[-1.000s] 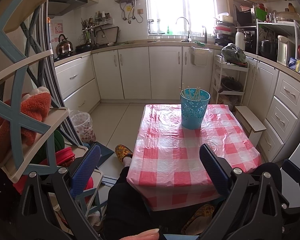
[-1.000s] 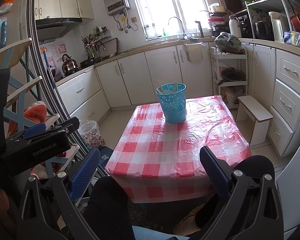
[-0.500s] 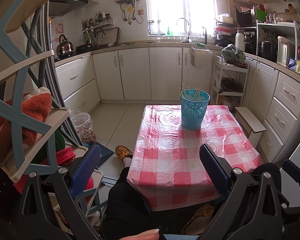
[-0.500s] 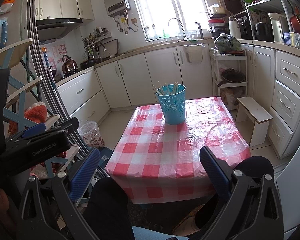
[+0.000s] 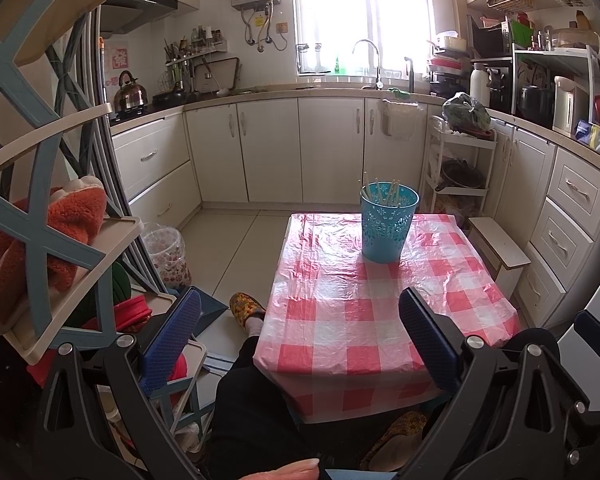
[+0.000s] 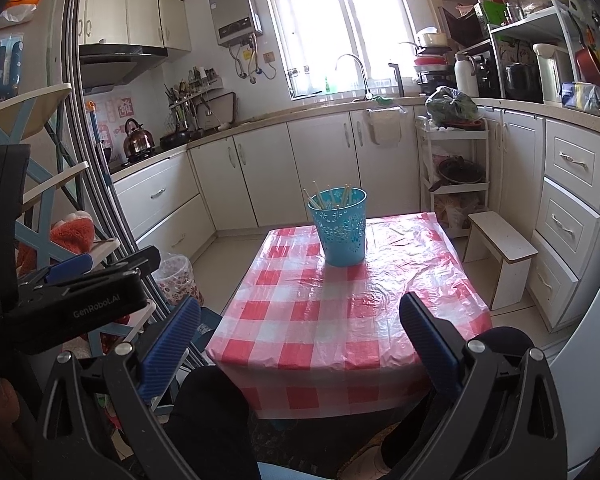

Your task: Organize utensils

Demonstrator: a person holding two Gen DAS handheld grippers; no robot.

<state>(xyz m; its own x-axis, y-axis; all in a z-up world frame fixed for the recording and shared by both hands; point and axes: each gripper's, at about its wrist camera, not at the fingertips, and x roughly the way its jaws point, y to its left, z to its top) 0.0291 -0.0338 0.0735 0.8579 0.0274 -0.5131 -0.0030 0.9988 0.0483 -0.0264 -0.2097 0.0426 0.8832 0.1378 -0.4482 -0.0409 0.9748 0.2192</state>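
One blue perforated cup [image 5: 389,224] stands toward the far end of my checkered bench [image 5: 380,312], and a bundle of pale chopsticks [image 6: 332,196], too tightly packed to count, leans inside it. My two tongs, left tongs [image 5: 300,332] and right tongs [image 6: 300,336], are both spread wide, released and empty, hovering near the bench's near edge and touching nothing.

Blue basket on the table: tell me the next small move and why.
Probably bring the right gripper forward toward the blue basket. Both it and the left gripper are open, empty and back at the near edge of the table, and the chopsticks stand in the basket at the far end.
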